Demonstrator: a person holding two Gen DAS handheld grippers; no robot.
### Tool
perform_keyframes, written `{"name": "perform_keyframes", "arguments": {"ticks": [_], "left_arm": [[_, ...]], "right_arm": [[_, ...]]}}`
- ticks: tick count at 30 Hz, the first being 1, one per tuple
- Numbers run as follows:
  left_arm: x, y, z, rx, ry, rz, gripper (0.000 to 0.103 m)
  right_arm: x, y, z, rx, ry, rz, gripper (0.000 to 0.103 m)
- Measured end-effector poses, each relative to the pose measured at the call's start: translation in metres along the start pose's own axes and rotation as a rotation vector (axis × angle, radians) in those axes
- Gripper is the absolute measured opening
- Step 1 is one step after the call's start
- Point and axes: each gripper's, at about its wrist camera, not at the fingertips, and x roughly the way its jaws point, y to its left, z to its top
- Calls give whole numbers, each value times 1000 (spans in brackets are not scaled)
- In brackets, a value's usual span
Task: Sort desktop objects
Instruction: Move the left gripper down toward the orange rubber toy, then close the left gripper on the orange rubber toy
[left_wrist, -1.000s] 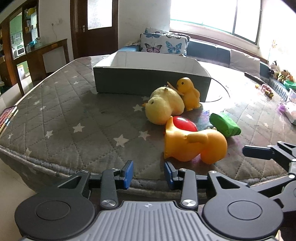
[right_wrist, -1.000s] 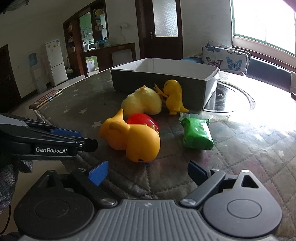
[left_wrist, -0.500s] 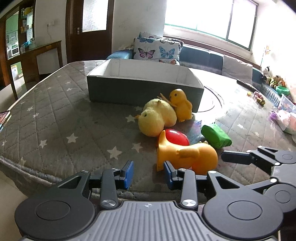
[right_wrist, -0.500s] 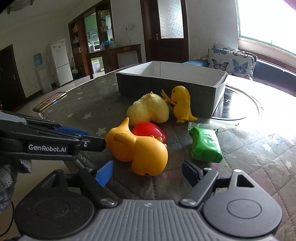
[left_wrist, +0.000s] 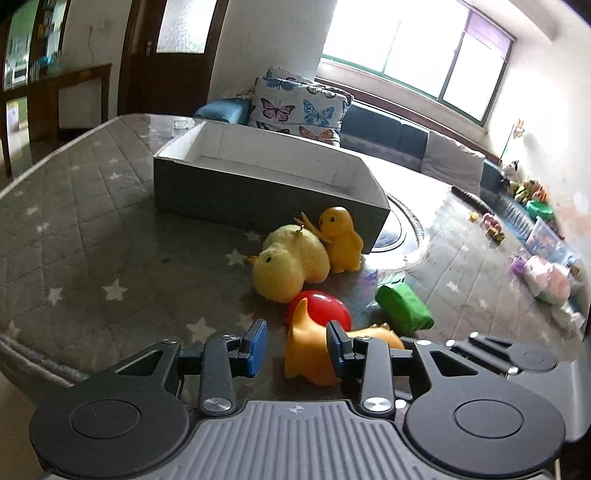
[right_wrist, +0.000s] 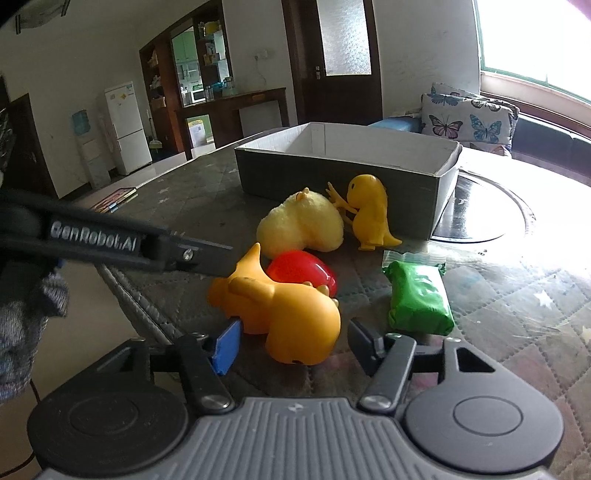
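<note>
An orange rubber duck (right_wrist: 284, 314) lies on its side on the grey star-quilted table (left_wrist: 92, 236); it also shows in the left wrist view (left_wrist: 310, 354). Behind it lie a red ball-like toy (right_wrist: 303, 271), a yellow plush chick (right_wrist: 301, 227), a small orange dinosaur figure (right_wrist: 369, 212) and a green packet (right_wrist: 419, 299). An open grey box (right_wrist: 343, 173) stands behind them. My right gripper (right_wrist: 291, 343) is open, its fingers on either side of the duck's head. My left gripper (left_wrist: 295, 343) is open, at the duck's tail end.
The left gripper's arm (right_wrist: 110, 243) crosses the right wrist view at the left. A round black plate (right_wrist: 484, 210) lies right of the box. Small toys and containers (left_wrist: 546, 273) sit at the table's far right edge. A sofa with butterfly cushions (left_wrist: 295, 107) stands behind.
Both grippers have moved forward toward the orange duck. The right gripper's fingers now flank it and the left gripper has come in over the table edge. The objects have not moved.
</note>
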Motion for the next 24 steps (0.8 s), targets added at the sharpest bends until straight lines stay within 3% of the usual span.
{"name": "perform_keyframes", "arguments": {"ticks": [9, 18, 24], "left_arm": [[21, 12, 12, -56, 77, -67, 38], [37, 23, 19, -94, 133, -157, 38], [32, 30, 20, -106, 125, -175, 30]], "right_arm": [[5, -2, 1, 3, 15, 19, 49], [8, -4, 3, 3, 21, 34, 47], [8, -4, 5, 0, 30, 43, 45]]}}
